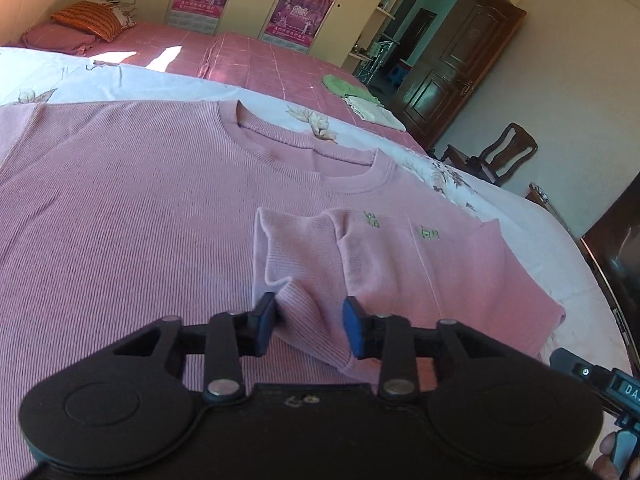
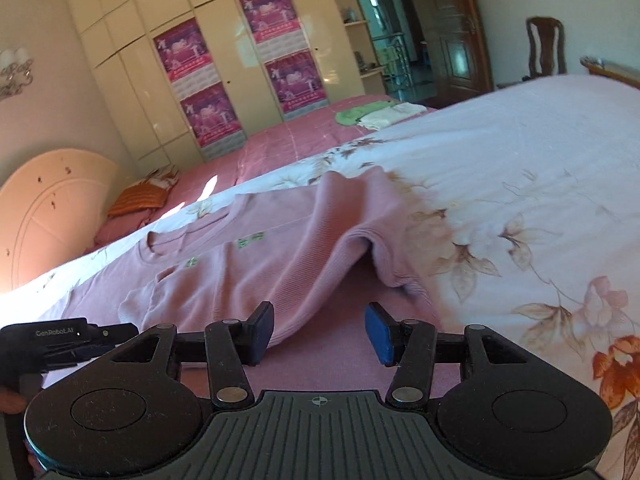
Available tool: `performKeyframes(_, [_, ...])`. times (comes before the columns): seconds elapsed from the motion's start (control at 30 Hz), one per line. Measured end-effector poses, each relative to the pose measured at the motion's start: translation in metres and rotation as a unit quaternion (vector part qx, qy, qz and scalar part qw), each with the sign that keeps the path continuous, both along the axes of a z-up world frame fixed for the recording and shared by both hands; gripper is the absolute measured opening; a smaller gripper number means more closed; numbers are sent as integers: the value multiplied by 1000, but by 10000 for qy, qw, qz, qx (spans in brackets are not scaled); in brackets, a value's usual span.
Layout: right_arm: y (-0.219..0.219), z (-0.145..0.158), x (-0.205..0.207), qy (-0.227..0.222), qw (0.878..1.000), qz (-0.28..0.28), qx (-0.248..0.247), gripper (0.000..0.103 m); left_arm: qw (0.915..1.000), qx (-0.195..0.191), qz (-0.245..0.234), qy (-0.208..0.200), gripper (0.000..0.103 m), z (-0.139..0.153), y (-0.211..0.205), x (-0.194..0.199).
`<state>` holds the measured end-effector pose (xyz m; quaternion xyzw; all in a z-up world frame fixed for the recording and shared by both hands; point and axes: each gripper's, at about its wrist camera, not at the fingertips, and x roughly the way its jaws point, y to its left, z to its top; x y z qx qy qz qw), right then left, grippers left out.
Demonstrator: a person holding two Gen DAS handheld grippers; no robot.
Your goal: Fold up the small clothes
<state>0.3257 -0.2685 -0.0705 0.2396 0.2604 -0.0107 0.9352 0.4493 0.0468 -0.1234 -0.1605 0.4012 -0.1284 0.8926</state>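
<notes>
A small pink top with green embroidery (image 1: 424, 256) lies on a larger pink ribbed sweater (image 1: 120, 220) spread over a floral bedsheet (image 1: 532, 232). My left gripper (image 1: 310, 326) is open, its blue pads on either side of a raised fold of ribbed cloth beside the small top's sleeve (image 1: 288, 252). In the right wrist view the small top (image 2: 224, 268) lies flat, and a ridge of pink ribbed cloth (image 2: 352, 232) stands up from the bed. My right gripper (image 2: 320, 334) is open and empty, just short of that ridge. The left gripper's body (image 2: 60, 340) shows at the left edge.
A second bed with a pink checked cover (image 1: 256, 60) lies behind, with pillows (image 1: 88, 20) and folded green and cream clothes (image 1: 360, 98). A wardrobe with posters (image 2: 208, 92), a wooden door (image 1: 456, 68) and a chair (image 1: 500, 152) stand beyond. A dark screen (image 1: 616, 248) is at the right.
</notes>
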Motion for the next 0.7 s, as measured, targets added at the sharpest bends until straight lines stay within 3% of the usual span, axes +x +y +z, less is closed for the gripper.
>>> performKeyframes(0.03, [-11,-1,-4,36,9997,-105,237,51,10000,49,4,30,10,0,-1,4])
performKeyframes(0.1, [-27,-5,-7,93,9969,-262,730,51,10000,13,18,-53,9,4,1,5])
performKeyframes(0.3, [-64,-12,-11,103,9738,-466,2224,51,9929,392,214,-1103,8,48,23,-19])
performKeyframes(0.37, [-71,-13,-7,101,9656,-398,2566,51,9929,656,284,-950,8,39,29,-15])
performKeyframes(0.47, [-81,-21,-3,195,9552,-444,2919,51,9965,570,307,-535,11,17,38,-9])
performKeyframes(0.57, [-91,-22,0,221,9497,-535,3077,51,9957,715,365,-467,26,9,41,-15])
performKeyframes(0.7, [-102,-22,1,196,9469,-598,3154,51,9968,471,475,-434,35,5,53,-12])
